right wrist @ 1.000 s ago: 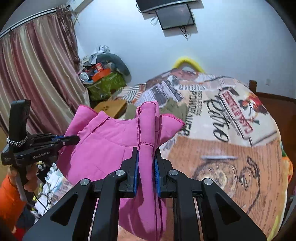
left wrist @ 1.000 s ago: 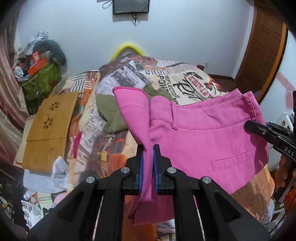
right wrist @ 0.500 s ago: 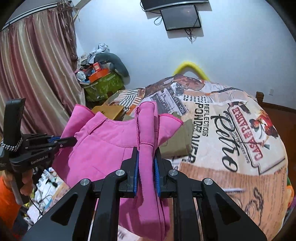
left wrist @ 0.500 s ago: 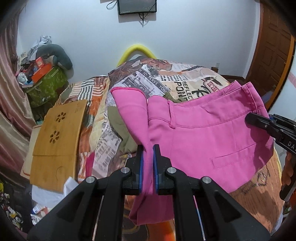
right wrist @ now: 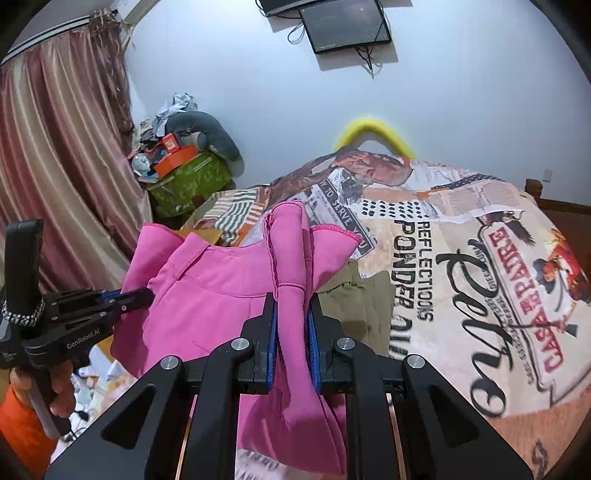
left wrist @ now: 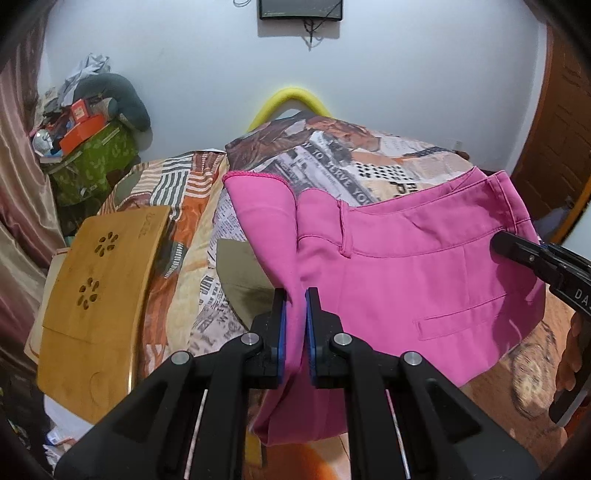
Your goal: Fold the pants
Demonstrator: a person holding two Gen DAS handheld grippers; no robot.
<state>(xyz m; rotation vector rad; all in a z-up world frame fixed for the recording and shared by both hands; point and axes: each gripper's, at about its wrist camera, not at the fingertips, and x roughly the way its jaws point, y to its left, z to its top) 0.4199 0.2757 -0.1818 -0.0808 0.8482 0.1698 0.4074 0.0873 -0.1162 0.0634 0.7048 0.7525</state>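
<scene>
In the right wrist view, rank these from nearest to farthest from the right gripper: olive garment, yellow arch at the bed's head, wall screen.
From the right gripper, shut on the pink pants:
1. Olive garment, on the bedspread just right of the fingers.
2. Yellow arch, at the bed's far end.
3. Wall screen, high on the far wall.

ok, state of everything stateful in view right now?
left gripper: shut on pink pants
right gripper: shut on pink pants
pink pants: held up above the bed, stretched between both grippers
olive garment: lying on bed
wall screen: off, dark
</scene>
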